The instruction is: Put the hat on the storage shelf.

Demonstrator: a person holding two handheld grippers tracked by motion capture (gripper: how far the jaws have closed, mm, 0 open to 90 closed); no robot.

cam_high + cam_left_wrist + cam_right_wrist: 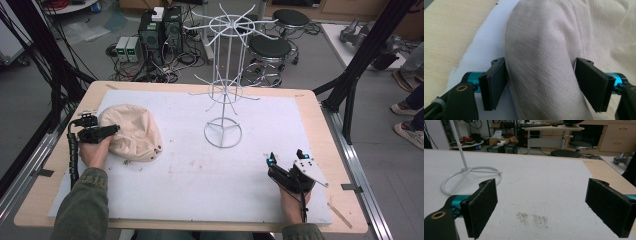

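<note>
A beige cloth cap (134, 134) lies crumpled on the white mat (190, 175) at the left. My left gripper (111, 131) reaches into its left side. In the left gripper view a thick fold of the cap (541, 50) fills the gap between the pads of the left gripper (541, 83); the cloth lies against both pads and does not look squeezed. My right gripper (285, 157) rests low over the mat at the front right, jaws wide apart. Nothing is between the jaws of the right gripper (541, 207).
A white wire display stand (223, 75) with spoke arms rises from a ring base (471, 178) at the mat's middle back. The wooden table edge (320, 115) frames the mat. Black frame posts (350, 100), stools and computers stand beyond.
</note>
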